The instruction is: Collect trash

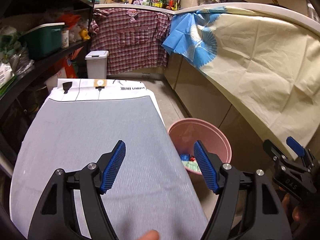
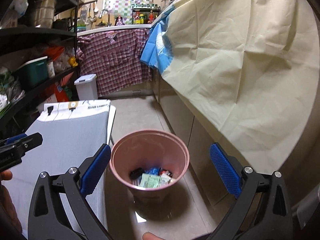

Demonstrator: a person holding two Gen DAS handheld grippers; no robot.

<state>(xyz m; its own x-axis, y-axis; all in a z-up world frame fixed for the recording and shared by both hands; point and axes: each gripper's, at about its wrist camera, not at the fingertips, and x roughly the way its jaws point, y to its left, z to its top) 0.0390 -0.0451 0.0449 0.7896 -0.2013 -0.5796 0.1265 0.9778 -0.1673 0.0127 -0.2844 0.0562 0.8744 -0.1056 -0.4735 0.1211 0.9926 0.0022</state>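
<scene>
The left wrist view looks forward and down along its own jaws over the grey-topped bench (image 1: 90,140), close above its surface, facing the far kitchen end where a checked cloth (image 1: 130,46) hangs. The pink bin (image 1: 218,138) sits at its right, partly hidden behind the bench edge, and the right gripper (image 1: 296,160) shows at the far right edge.

The right wrist view stands further right and looks more steeply down, straight into the pink bin (image 2: 120,160) on the floor, near it. The left gripper (image 2: 18,146) enters at its left edge.

Both views share the bench (image 2: 66,140), the bin, the checked cloth (image 2: 114,64), the small white bin (image 1: 97,64) (image 2: 87,88) and the cream sheet (image 1: 260,64) (image 2: 240,60).
</scene>
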